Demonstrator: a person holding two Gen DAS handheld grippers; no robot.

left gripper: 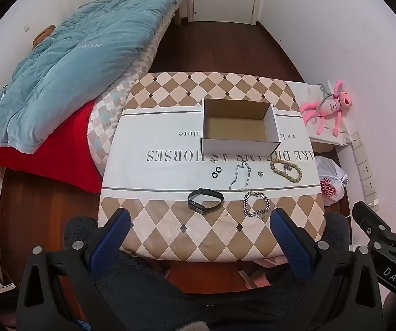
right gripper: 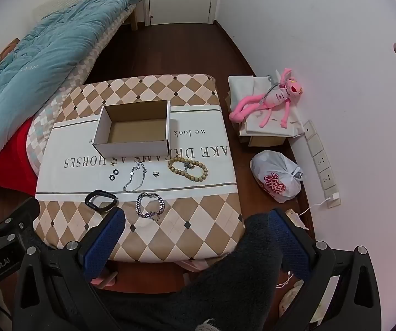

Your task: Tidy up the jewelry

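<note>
Reading from left to right across the cloth-covered table, we see two small black rings, a thin silver chain, a tiny ring and a beaded bracelet in a row just in front of the open cardboard box. Nearer to us lie a black wristband and, to its right, a heavy silver link bracelet. The box holds nothing, and every piece rests on the cloth, apart from its neighbours — we judge that the sorting has not yet begun.

The left gripper hangs above the near edge of the table, jaws spread to their widest and gripping nothing. The right gripper hovers over the near right corner, equally wide and equally empty.

The next move, we suggest, calls for lowering one gripper onto a near piece — the wristband or the link bracelet — closing on it, then carrying it into the box.
</note>
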